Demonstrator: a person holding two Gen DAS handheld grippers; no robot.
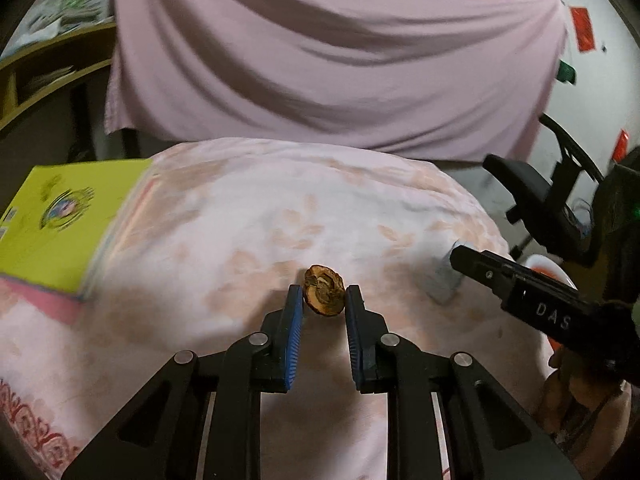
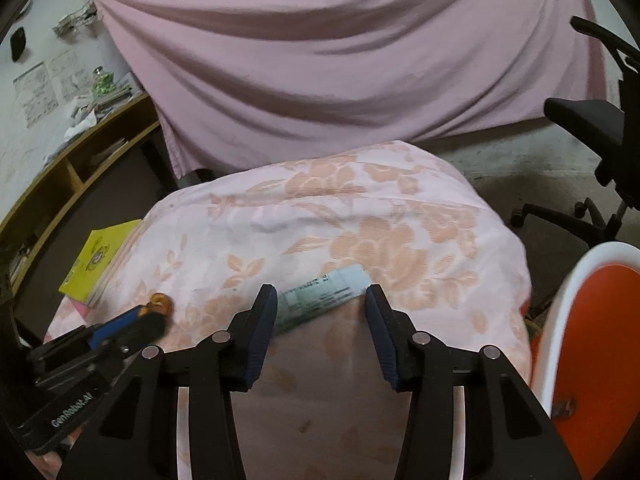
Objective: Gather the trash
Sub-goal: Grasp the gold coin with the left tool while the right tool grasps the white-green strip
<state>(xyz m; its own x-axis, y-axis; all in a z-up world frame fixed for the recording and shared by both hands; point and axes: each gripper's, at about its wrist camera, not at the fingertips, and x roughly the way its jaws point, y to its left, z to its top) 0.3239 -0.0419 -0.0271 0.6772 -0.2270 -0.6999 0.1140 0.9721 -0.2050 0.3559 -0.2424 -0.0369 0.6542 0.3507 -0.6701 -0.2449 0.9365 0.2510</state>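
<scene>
A shrivelled brown scrap (image 1: 323, 292) sits between the blue pads of my left gripper (image 1: 324, 297), which is shut on it just above the floral pink cloth (image 1: 224, 216). The right wrist view shows the same scrap (image 2: 161, 303) at that gripper's tip at lower left. A pale green-white tube (image 2: 332, 286) lies slantwise between the fingers of my right gripper (image 2: 320, 294), whose pads touch both its ends. In the left wrist view the tube (image 1: 442, 284) shows blurred under the right gripper's tip (image 1: 456, 258).
A yellow-green book (image 1: 60, 232) lies on the cloth's left side. An orange-and-white container (image 2: 600, 340) stands beside the right edge. A black office chair (image 2: 592, 128) is behind it. Wooden shelves (image 2: 80, 168) run along the left; a pink sheet (image 1: 320, 60) hangs behind.
</scene>
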